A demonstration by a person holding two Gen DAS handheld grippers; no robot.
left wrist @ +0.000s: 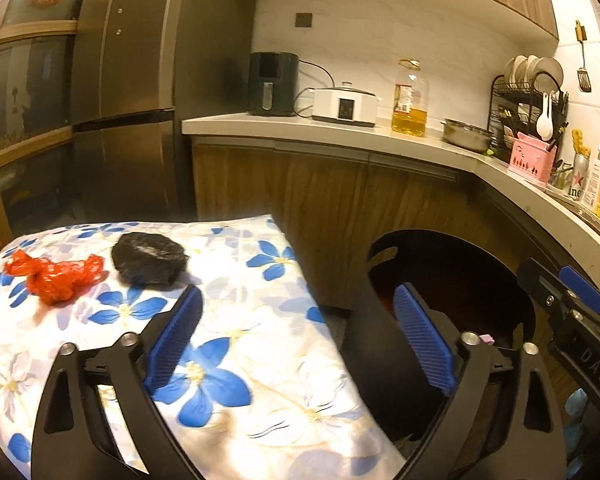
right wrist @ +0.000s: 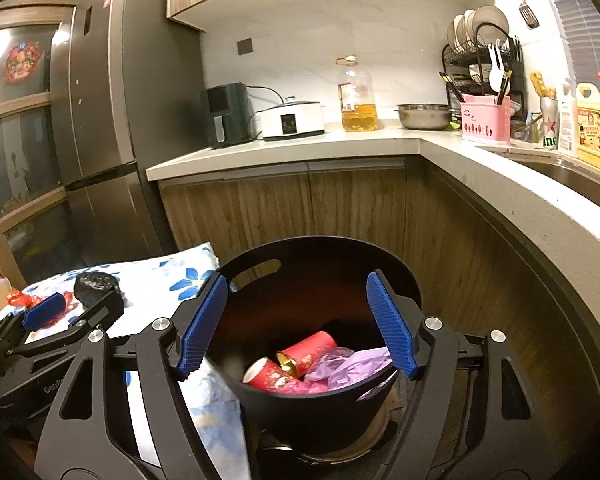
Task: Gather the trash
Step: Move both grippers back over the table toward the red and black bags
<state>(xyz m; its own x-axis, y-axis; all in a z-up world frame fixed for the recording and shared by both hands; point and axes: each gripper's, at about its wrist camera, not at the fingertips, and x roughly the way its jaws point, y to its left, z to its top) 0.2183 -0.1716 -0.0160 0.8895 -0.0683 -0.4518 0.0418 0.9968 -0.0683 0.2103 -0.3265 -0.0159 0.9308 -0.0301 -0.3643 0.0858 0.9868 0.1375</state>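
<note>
A crumpled red plastic bag (left wrist: 56, 278) and a black crumpled bag (left wrist: 150, 258) lie on a table with a blue-flowered cloth (left wrist: 260, 380). A black bin (right wrist: 320, 408) stands to the table's right and holds red paper cups (right wrist: 300, 354) and purple plastic (right wrist: 348, 366). My left gripper (left wrist: 296, 332) is open and empty, over the table's right edge, short of the black bag. My right gripper (right wrist: 296, 320) is open and empty above the bin's mouth. The bin also shows in the left wrist view (left wrist: 460, 276), and the black bag in the right wrist view (right wrist: 94, 286).
A grey L-shaped counter (right wrist: 340, 142) with wooden cabinets runs behind and to the right of the bin. It carries an air fryer (right wrist: 226, 114), a cooker (right wrist: 292, 120), an oil bottle (right wrist: 356, 98) and a dish rack (right wrist: 480, 56). A tall fridge (right wrist: 100, 120) stands at the left.
</note>
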